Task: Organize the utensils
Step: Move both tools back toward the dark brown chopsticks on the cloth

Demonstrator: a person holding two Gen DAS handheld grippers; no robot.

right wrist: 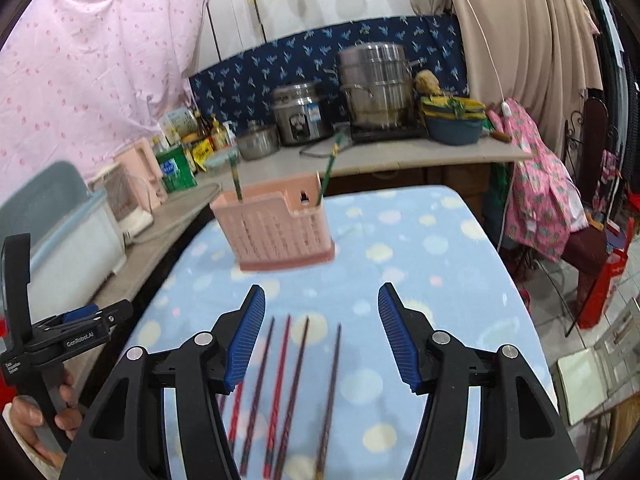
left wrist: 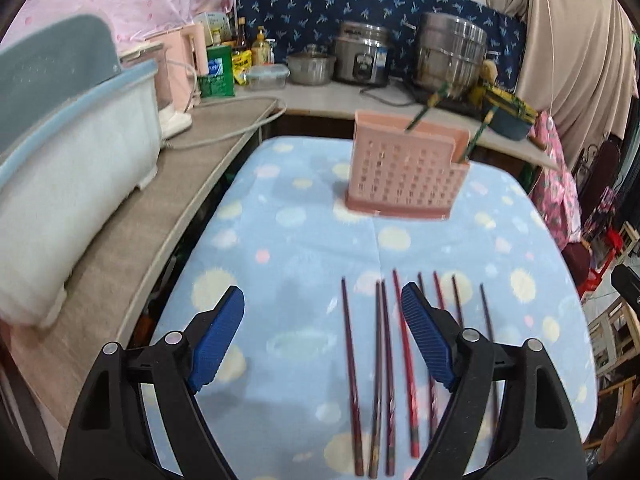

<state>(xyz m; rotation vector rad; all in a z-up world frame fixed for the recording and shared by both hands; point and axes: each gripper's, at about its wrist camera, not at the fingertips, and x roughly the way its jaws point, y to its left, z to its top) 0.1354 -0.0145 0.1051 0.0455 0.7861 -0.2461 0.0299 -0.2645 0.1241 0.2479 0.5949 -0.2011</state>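
Left wrist view: a soft fleece cloth [left wrist: 304, 240], pale blue with fuzzy cream and pink dots, covers the table; at lower centre lie slim, tapered dark-red chopsticks [left wrist: 352, 376] in a loose row, glossy, with patterned thick ends toward the bottom edge; above centre stands a pink plastic holder [left wrist: 404, 176], boxy, its front wall pierced by a grid of small slots, with two green chopsticks [left wrist: 476, 136] leaning out of its top; the left gripper [left wrist: 322, 300], black arms tipped with ribbed blue pads [left wrist: 218, 340], is spread wide and holds nothing, the red sticks lying on the cloth below it, one pad covering several of them; upper centre, steel pots [left wrist: 452, 52] sit on a counter; a pale tub [left wrist: 68, 200] fills the left edge.

Right wrist view: the right gripper [right wrist: 322, 302] gapes wide at lower centre, grasping nothing, four red sticks lying on the cloth between its ribbed pads; the slotted holder stands above, left of centre; at lower left a hand grips the other tool, whose black body reads "GenRobot.AI"; smaller print there is unreadable.
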